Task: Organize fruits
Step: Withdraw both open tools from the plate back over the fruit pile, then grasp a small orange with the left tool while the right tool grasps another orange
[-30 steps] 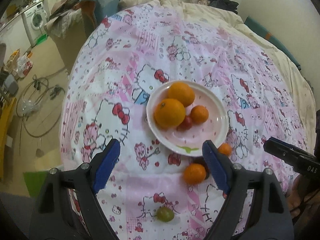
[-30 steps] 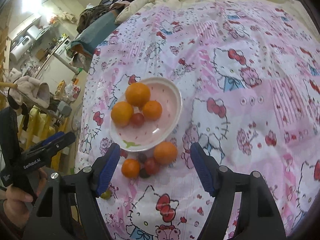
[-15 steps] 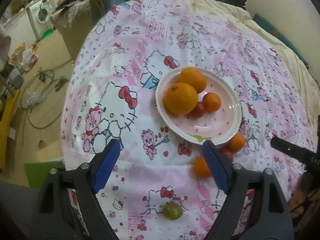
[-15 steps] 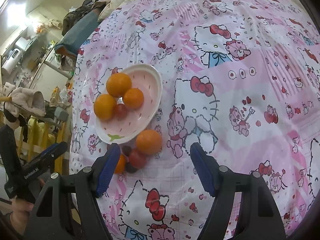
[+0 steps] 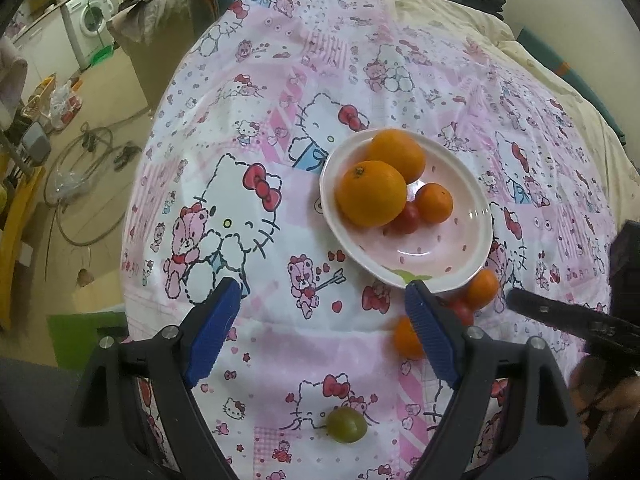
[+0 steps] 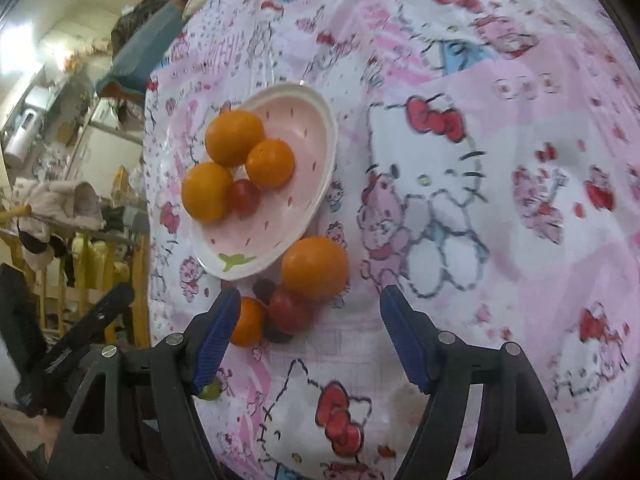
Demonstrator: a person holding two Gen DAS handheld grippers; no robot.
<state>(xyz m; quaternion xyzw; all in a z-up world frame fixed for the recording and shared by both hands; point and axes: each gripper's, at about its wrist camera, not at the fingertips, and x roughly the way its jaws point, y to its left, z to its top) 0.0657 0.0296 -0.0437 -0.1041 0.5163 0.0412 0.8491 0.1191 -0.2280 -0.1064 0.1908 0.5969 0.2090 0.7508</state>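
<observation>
Holding both grippers spread and empty: your left gripper [image 5: 324,326] hangs over the sheet [image 5: 248,92], right gripper [image 6: 306,334] near the loose orange [image 6: 315,268] and tomato [image 6: 289,310] beside the plate [image 6: 320,188]. Green grape [image 5: 346,424] lies nearest.

No readable text, label, brand or number shows in either view. The pink bedcover [image 5: 280,92] carries only cartoon cat and bear drawings with bows and hearts, no letters. The plate [image 5: 472,248] bears small painted seed marks and a green leaf, no wording. The side of the other gripper, seen at the left edge of the right wrist view, has a faint pale marking [image 6: 54,362] too blurred to read.
</observation>
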